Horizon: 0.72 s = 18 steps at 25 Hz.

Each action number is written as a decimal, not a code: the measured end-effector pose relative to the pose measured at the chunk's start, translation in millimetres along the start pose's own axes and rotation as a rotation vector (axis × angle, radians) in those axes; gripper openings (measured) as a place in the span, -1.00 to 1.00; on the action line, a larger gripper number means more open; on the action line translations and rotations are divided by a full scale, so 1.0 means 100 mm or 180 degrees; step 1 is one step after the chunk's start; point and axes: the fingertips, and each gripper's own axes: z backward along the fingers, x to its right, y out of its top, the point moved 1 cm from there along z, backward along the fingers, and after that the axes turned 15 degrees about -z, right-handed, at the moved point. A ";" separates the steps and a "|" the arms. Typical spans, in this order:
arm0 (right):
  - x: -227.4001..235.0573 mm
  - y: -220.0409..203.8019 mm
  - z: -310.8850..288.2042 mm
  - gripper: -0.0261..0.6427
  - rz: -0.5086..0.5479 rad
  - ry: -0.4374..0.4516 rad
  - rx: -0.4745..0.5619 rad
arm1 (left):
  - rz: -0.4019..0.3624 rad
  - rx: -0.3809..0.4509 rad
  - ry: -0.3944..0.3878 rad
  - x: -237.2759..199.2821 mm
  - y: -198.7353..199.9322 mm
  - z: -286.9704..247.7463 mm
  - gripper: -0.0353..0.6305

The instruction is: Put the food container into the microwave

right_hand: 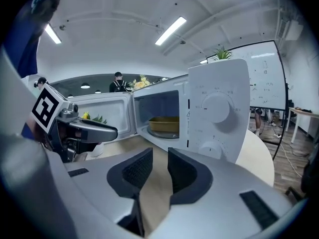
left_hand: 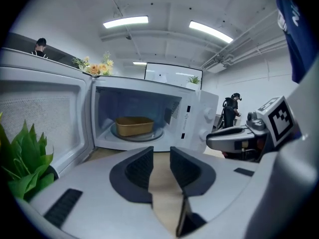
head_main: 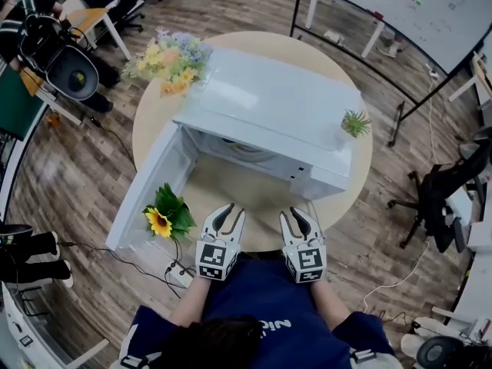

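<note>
Left gripper (head_main: 224,208) sits low in front of the person, near the edge of the round wooden table (head_main: 254,198), pointing toward the microwave (head_main: 277,106). In the left gripper view its two dark pads stand a narrow gap apart with only bare tabletop showing between them, so it holds nothing. Right gripper (head_main: 300,212) hovers just beside it at about the same height. Its jaws are likewise parted by a slim gap and empty, as the right gripper view shows.

The white microwave stands in the middle of the table with its door (head_main: 146,187) swung wide open to the person's left. The food container (left_hand: 133,126), a shallow tan tray, is inside the cavity, resting on the glass turntable (left_hand: 137,135), well apart from both grippers. From the right gripper view the same container can be seen through the opening, to the left of the control panel with its two round dials (right_hand: 215,108).

An artificial sunflower (head_main: 159,223) with green leaves stands on the table near the open door, just left of the left gripper. A bunch of yellow and pale flowers (head_main: 169,56) sits at the table's far left edge behind the microwave, and a small green plant (head_main: 355,123) rests on the microwave's top right corner
</note>
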 end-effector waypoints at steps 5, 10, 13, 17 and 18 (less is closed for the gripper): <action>-0.02 0.03 0.01 -0.89 0.0040 0.0061 0.0041 | -0.0064 -0.0002 -0.0089 0.05 0.02 -0.02 -0.88; -0.08 0.06 -0.01 -0.89 0.0075 0.0157 0.0036 | -0.0079 -0.0029 -0.0258 0.12 0.03 -0.05 -0.88; -0.09 0.04 -0.05 -0.89 0.0097 0.0153 -0.0025 | -0.0081 -0.0013 -0.0302 0.13 0.04 -0.06 -0.88; -0.06 0.04 -0.08 -0.90 0.0103 0.0115 -0.0062 | -0.0069 -0.0059 -0.0355 0.15 0.01 -0.07 -0.88; -0.05 0.04 -0.08 -0.90 0.0102 0.0107 -0.0057 | -0.0065 -0.0072 -0.0360 0.15 0.00 -0.06 -0.88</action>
